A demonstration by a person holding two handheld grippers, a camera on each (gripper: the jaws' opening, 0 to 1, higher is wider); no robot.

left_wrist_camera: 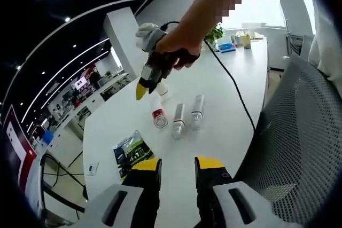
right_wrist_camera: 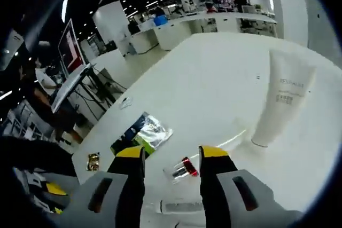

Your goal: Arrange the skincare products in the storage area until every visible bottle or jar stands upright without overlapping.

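Two yellow-tipped jaws of the left gripper (left_wrist_camera: 178,165) stand spread with nothing between them, held above the white table (left_wrist_camera: 224,78) on the near side of the bottles. Using the red-capped bottle (left_wrist_camera: 158,115) as the landmark in the left gripper view: it lies on its side on the table, and just to its right two clear bottles (left_wrist_camera: 178,119) (left_wrist_camera: 197,111) also lie flat, side by side and slightly apart. Straight above the red-capped bottle hangs the right gripper (left_wrist_camera: 142,90), gripped by the person's hand (left_wrist_camera: 176,46), its yellow tip pointing down at the bottle; whether it touches cannot be told from this view. Down and to the left of the red-capped bottle lies a green and black sachet (left_wrist_camera: 130,152). A black cable (left_wrist_camera: 235,86) runs across the table to its right, and past that is a grey mesh chair (left_wrist_camera: 304,137).

In the right gripper view the right gripper (right_wrist_camera: 172,156) has its jaws spread, and the red-capped bottle (right_wrist_camera: 181,170) lies in the gap between them on the table (right_wrist_camera: 203,78), not pinched. A clear bottle (right_wrist_camera: 179,205) lies lower in that view, between the jaw bases. A white tube (right_wrist_camera: 280,100) stands upright on its cap to the right of the red-capped bottle, well apart. The sachet (right_wrist_camera: 144,134) lies to its left, with a small gold packet (right_wrist_camera: 93,160) farther left
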